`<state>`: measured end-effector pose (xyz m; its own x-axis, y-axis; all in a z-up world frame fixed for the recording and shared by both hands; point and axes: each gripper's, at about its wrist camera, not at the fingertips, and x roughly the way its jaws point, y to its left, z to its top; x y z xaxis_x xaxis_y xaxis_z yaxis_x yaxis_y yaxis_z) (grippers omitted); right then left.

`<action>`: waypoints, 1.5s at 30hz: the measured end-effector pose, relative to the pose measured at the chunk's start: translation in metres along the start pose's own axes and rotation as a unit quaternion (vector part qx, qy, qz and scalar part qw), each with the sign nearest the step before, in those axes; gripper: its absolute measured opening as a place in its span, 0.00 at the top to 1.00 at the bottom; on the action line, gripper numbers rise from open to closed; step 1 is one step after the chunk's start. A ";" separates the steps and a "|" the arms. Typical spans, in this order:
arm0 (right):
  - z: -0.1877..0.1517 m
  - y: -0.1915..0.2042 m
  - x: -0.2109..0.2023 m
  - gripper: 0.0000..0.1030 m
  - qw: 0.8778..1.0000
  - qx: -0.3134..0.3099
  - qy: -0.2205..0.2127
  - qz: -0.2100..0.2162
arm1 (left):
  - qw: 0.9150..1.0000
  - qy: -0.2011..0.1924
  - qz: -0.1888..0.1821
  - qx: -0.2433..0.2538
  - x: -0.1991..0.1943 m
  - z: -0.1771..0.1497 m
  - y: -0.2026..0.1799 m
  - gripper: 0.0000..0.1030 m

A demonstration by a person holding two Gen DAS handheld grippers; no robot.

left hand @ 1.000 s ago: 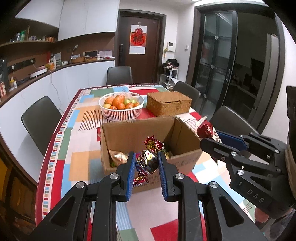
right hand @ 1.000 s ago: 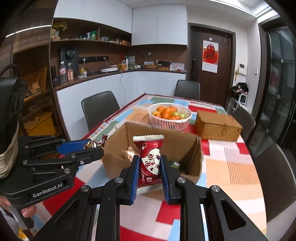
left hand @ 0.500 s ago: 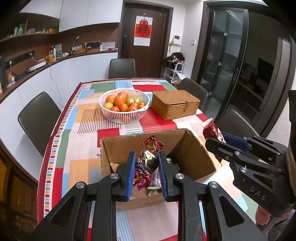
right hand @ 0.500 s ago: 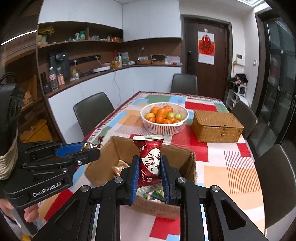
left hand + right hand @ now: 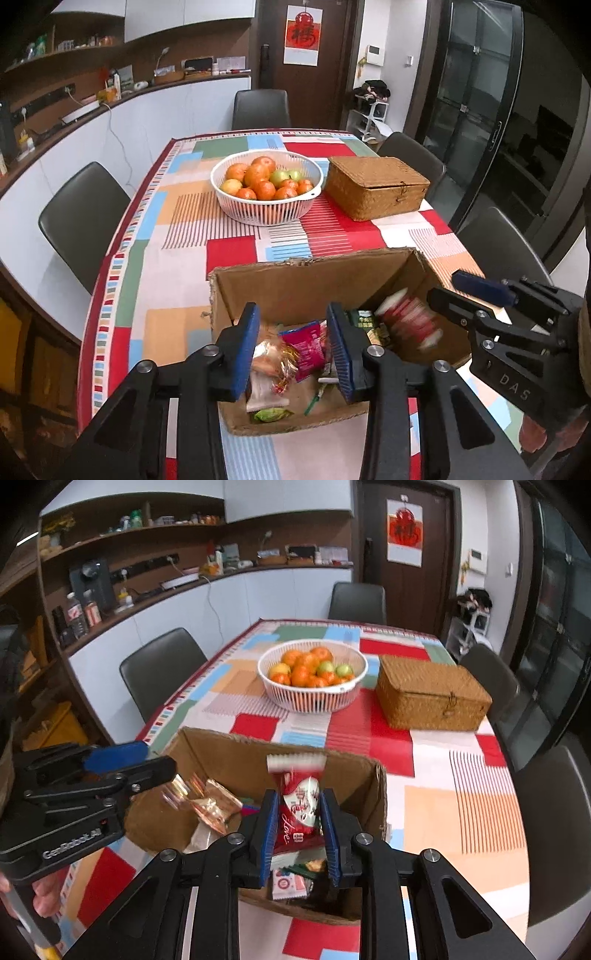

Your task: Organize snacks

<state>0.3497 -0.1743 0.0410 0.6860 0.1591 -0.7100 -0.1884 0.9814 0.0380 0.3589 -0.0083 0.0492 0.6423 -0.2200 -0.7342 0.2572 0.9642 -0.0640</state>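
Over an open cardboard box (image 5: 236,764) of mixed snacks: red snack packet (image 5: 297,808), blurred, between the right gripper (image 5: 297,834) pads, jaws just parting (grip uncertain). Left gripper (image 5: 291,347) released, jaws just widening, empty above loose wrappers. At twelve o'clock, white fruit basket (image 5: 266,214); at one o'clock, wicker box (image 5: 373,192), on patchwork tablecloth (image 5: 177,229).

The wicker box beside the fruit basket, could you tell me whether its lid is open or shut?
Shut: the wicker box has its lid lying flat on its walls.
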 end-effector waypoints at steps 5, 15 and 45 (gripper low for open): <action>-0.011 0.000 -0.007 0.56 1.000 0.002 -0.011 -0.018 | 0.999 -0.025 0.029 0.006 -0.019 -0.017 -0.002 0.55; -0.048 0.015 -0.056 0.34 0.997 -0.011 -0.070 -0.037 | 0.993 -0.089 0.076 0.004 -0.074 -0.059 -0.008 0.36; -0.160 0.038 -0.174 0.10 0.986 0.015 -0.152 -0.065 | 0.980 -0.178 0.093 0.004 -0.182 -0.177 -0.042 0.00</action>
<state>0.1111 -0.1814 0.0534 0.8827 0.0519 -0.4670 -0.0668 0.9976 -0.0153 0.1034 0.0171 0.0659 0.8889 -0.0798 -0.4510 0.1164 0.9917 0.0540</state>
